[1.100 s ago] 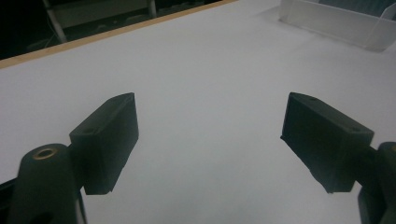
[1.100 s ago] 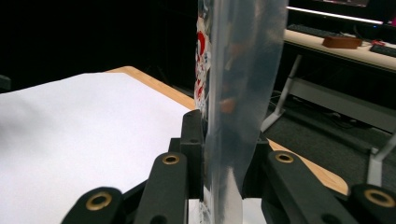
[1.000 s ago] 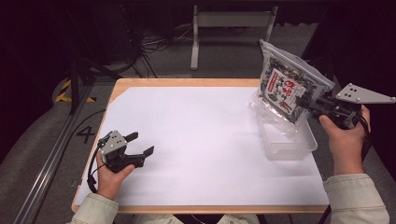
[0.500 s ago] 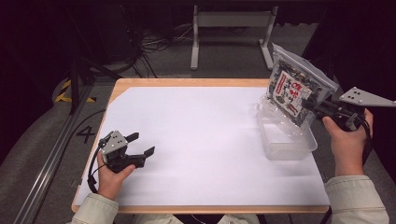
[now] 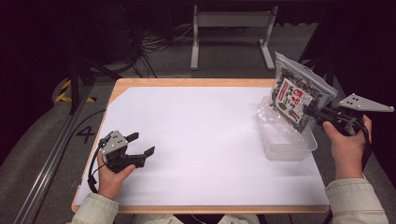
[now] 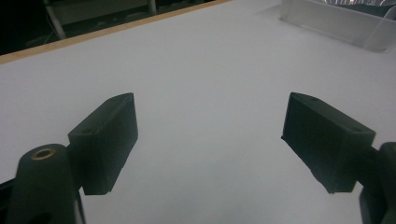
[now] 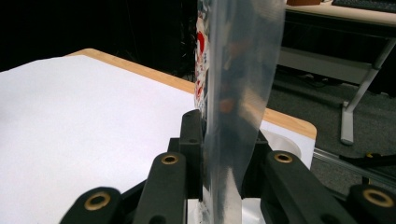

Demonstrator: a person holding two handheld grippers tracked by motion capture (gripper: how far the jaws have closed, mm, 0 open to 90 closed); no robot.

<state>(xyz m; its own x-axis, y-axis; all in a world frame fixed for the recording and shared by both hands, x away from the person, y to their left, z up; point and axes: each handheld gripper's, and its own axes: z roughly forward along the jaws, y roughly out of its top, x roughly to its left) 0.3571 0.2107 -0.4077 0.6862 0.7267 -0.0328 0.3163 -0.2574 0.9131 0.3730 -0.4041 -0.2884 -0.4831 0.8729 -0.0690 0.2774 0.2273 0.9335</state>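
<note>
overhead view; two close finger-level views

Dim lab: floor cables (image 5: 154,44), numbered floor tape (image 5: 85,134).

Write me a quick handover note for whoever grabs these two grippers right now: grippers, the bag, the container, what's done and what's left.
Right gripper: shut on the snack bag by its edge, holding it tilted above the clear plastic container at the table's right side.
Left gripper: open, nothing between its jaws, resting on the white table near the left corner.
Done: bag gripped and brought over the container.
Left: likely lower the bag into the container and release.
</note>
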